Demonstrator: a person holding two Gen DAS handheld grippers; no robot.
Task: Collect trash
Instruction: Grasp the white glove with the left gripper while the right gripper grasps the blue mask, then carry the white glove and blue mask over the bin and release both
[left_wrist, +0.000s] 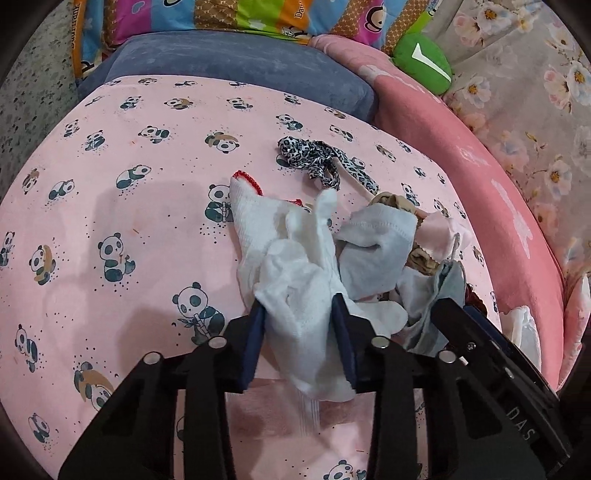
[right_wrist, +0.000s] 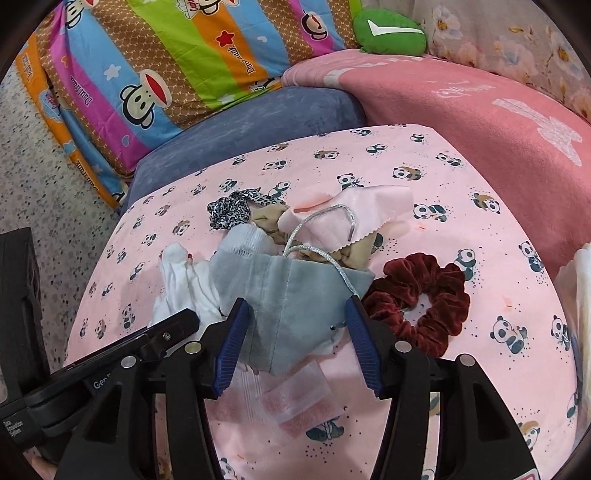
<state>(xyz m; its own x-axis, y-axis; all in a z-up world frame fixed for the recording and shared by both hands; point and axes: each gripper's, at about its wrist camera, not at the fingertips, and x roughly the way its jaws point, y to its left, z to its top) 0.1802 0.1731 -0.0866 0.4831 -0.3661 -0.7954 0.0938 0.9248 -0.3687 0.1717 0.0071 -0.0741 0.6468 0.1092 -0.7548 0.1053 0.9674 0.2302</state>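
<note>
While the left gripper (left_wrist: 301, 321) has its blue-padded fingers (left_wrist: 258, 339) pressed against both sides of a white glove (left_wrist: 295, 280), that glove lies with its long axis running away from the camera, its red-trimmed cuff (left_wrist: 246, 180) pointing to the far left and its crumpled end hanging between the pads. It rests on a pink panda-print sheet (left_wrist: 129, 221) covering the surface, which may be a worktop or a bed.

Beside it, the right gripper (right_wrist: 297, 325) holds its fingers (right_wrist: 231, 339) at a medium spread on either side of a grey fabric pouch (right_wrist: 284, 295), touching its edges. The pouch mouth faces away from the camera, a silver cord (right_wrist: 317, 236) looping out of it; what is inside cannot be made out.

Just behind the pouch lie a pale pink cloth (right_wrist: 354, 206), a tan cloth (right_wrist: 269, 218) and a leopard-print scrunchie (right_wrist: 229, 212). A dark red velvet scrunchie (right_wrist: 421, 295) sits just right of the pouch, touching its corner. A clear plastic wrapper (right_wrist: 291, 402) lies flat under the right gripper.
</note>
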